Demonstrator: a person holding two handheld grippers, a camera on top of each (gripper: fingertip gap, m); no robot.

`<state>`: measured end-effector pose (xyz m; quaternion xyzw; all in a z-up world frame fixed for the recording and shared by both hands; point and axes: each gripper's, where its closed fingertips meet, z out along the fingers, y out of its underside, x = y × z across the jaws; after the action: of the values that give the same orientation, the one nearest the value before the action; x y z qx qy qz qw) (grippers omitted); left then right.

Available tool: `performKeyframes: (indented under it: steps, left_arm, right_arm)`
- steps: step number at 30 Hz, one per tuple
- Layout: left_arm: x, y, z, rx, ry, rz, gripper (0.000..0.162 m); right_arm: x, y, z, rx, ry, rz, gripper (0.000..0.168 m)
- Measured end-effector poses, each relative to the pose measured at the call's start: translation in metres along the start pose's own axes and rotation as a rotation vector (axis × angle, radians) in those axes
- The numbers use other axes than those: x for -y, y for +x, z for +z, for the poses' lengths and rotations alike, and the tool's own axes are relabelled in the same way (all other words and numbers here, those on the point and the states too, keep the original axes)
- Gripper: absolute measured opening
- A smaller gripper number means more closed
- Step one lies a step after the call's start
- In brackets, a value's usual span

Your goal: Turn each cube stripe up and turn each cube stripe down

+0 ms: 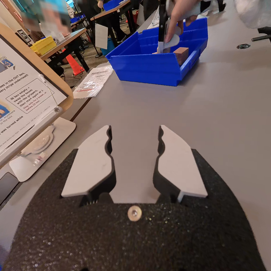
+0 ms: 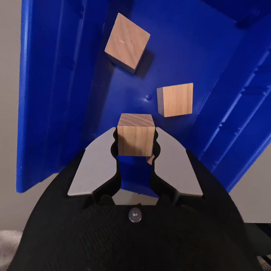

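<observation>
In the right wrist view my right gripper (image 2: 135, 132) is shut on a plain wooden cube (image 2: 135, 140) and holds it over the floor of a blue bin (image 2: 58, 88). Two more wooden cubes lie in the bin: one far (image 2: 126, 42), one to the right (image 2: 176, 99). A sliver of another cube (image 2: 150, 159) shows under the held one. No stripe shows on any visible face. In the left wrist view my left gripper (image 1: 134, 129) is open and empty over the grey table (image 1: 190, 110). The right gripper (image 1: 165, 42) reaches down into the blue bin (image 1: 146, 68), where one cube (image 1: 181, 56) shows.
An instruction sheet on a wooden stand (image 1: 29, 102) is at the left, with its white base (image 1: 44, 149). A laminated sheet (image 1: 93, 82) lies near the table's edge. A person's hand (image 1: 176, 17) holds the right gripper. Other tables, yellow bins (image 1: 44, 44) and an orange cone (image 1: 74, 64) stand beyond.
</observation>
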<state>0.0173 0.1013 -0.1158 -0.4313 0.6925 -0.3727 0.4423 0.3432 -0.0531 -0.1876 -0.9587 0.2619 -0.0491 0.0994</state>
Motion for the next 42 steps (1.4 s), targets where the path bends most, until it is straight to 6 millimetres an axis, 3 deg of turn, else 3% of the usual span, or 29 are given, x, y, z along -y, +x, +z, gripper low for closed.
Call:
performKeyframes:
  steps: [9,24,26,28,32,36,39,42]
  left_arm:
    - [-0.008,-0.003,-0.002,0.014,-0.006,-0.002,0.058]
    - [-0.012,-0.014,-0.009,0.036,0.013,-0.046,0.057]
    - [-0.011,-0.017,-0.011,0.045,0.022,-0.055,0.057]
    - [-0.008,-0.022,-0.017,0.06,0.046,-0.078,0.057]
    - [0.002,-0.045,-0.046,0.134,0.119,-0.13,0.059]
    - [-0.017,-0.096,-0.105,0.311,0.051,-0.164,0.063]
    - [-0.039,-0.143,-0.157,0.403,-0.056,-0.177,0.064]
    - [-0.083,-0.197,-0.196,0.471,-0.297,-0.188,0.07]
  right_arm:
    - [0.017,-0.015,0.02,-0.01,-0.074,-0.049,0.046]
    - [0.003,-0.017,0.037,0.0,-0.152,-0.105,0.046]
    - [-0.002,-0.018,0.037,0.005,-0.171,-0.125,0.05]
    - [-0.002,-0.015,0.034,-0.016,-0.144,-0.16,0.065]
    - [0.005,-0.008,0.005,-0.067,-0.014,-0.217,0.092]
    - [0.013,-0.01,-0.052,-0.133,0.251,-0.239,0.095]
    - [0.01,-0.04,-0.093,-0.064,0.476,-0.288,0.099]
    - [0.002,-0.078,-0.123,0.009,0.659,-0.335,0.101]
